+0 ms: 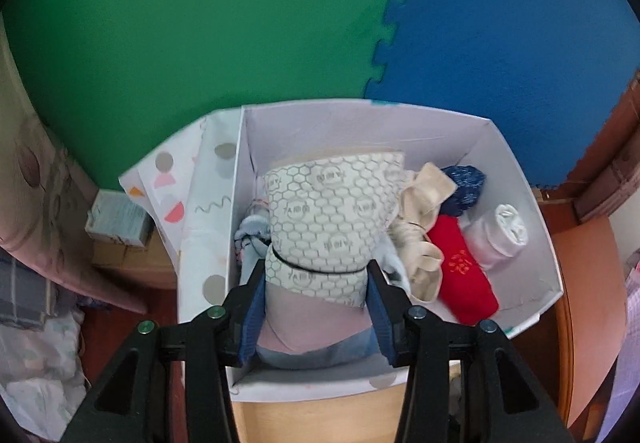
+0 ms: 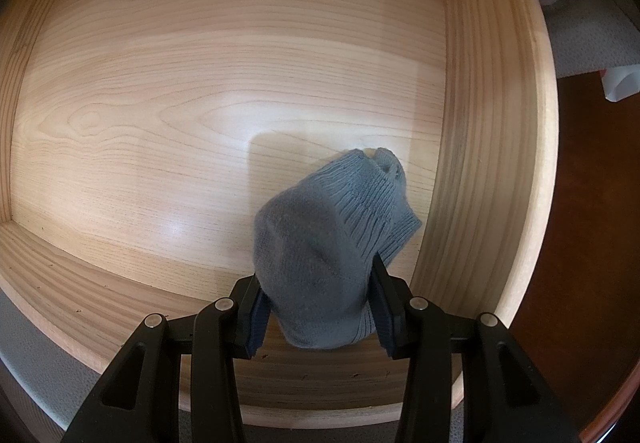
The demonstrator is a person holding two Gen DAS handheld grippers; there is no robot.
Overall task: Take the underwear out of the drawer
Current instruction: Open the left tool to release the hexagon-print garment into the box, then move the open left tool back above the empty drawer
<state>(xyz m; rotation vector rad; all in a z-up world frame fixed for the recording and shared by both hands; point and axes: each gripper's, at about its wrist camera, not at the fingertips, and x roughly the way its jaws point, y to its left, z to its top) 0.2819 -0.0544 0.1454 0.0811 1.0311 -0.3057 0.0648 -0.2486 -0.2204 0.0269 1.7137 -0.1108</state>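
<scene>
In the left wrist view my left gripper (image 1: 316, 279) is shut on a rolled garment with a grey honeycomb print (image 1: 332, 219), tied with a black band, held over a white box (image 1: 532, 211). In the right wrist view my right gripper (image 2: 318, 283) is shut on a grey knitted sock bundle (image 2: 324, 243), held just above the floor of a light wooden drawer (image 2: 200, 83). No other item shows in the drawer.
The white box also holds a red roll (image 1: 460, 267), a cream bundle (image 1: 424, 215), a dark blue speckled roll (image 1: 466, 183) and a white roll (image 1: 500, 239). Its patterned lid (image 1: 200, 203) leans at the left. Green (image 1: 200, 43) and blue (image 1: 500, 23) foam mats lie beyond.
</scene>
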